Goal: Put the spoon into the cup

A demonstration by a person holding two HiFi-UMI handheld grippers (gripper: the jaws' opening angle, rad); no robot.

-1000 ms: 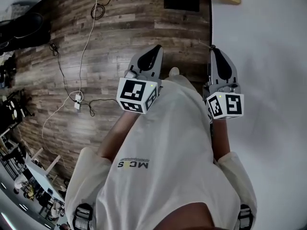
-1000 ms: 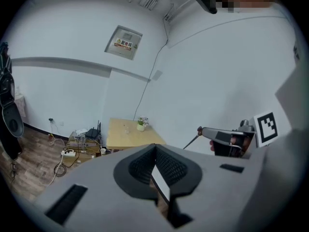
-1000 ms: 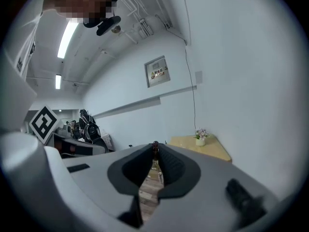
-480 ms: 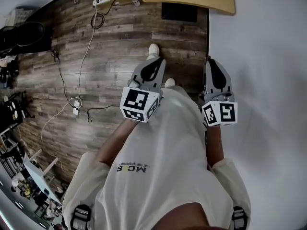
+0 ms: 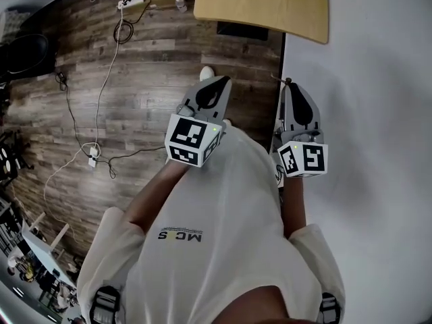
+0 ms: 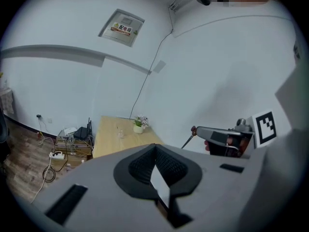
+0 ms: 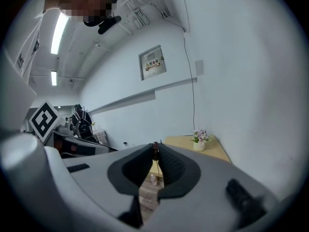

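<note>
The right tool (image 7: 155, 148) is closed down to a narrow slit, with a small reddish-brown tip pinched at its very end. From the left gripper view that tip belongs to a thin dark shaft, the spoon (image 6: 187, 139), which sticks out past the jaw ends and slants down and to the left in the picture. The bowl of the spoon cannot be made out in any view. The left tool (image 6: 154, 149) has its jaw tips touching, with only a diamond of light showing behind the pads and nothing between them.

In the head view both tools are held side by side and well apart, just in front of a white shirt (image 5: 223, 208), and both point away from the body. The left one hangs over a wood floor (image 5: 148, 66). The right one lies along the edge of a white wall (image 5: 364, 113).

Farther ahead, well beyond both tools, is a pale wooden counter (image 5: 270, 9) set against that wall. A small flower pot (image 6: 139, 128) sits on it near the wall. Cables (image 5: 101, 93) trail across the floor to the left, running up to a power strip (image 5: 131, 1) beside the counter.
</note>
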